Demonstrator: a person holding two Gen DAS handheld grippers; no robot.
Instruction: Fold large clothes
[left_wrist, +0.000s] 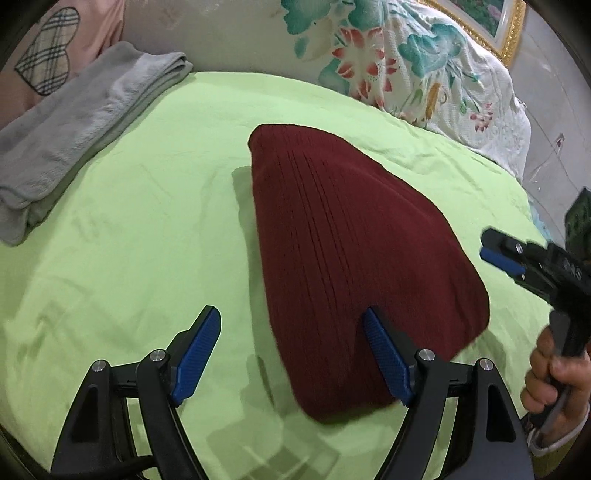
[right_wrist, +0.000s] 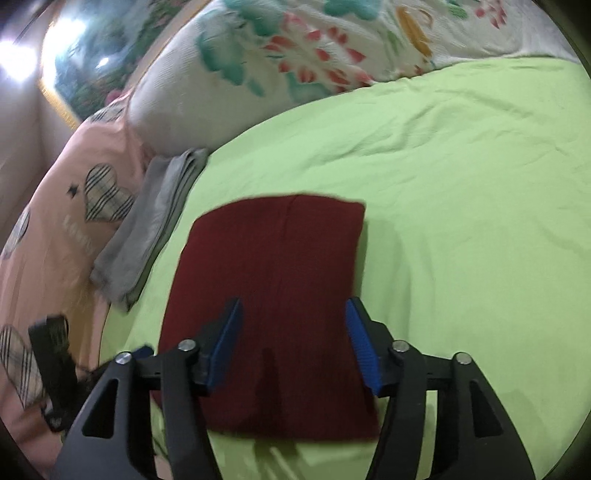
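A dark red ribbed garment lies folded into a compact rectangle on the light green bed sheet. It also shows in the right wrist view. My left gripper is open and empty, just above the garment's near left edge. My right gripper is open and empty, hovering over the near half of the garment. The right gripper also shows at the right edge of the left wrist view, held in a hand, beside the garment.
A folded grey cloth lies at the sheet's far left, also in the right wrist view. A floral quilt is piled at the back. A pink pillow with plaid hearts lies left. A gold picture frame hangs behind.
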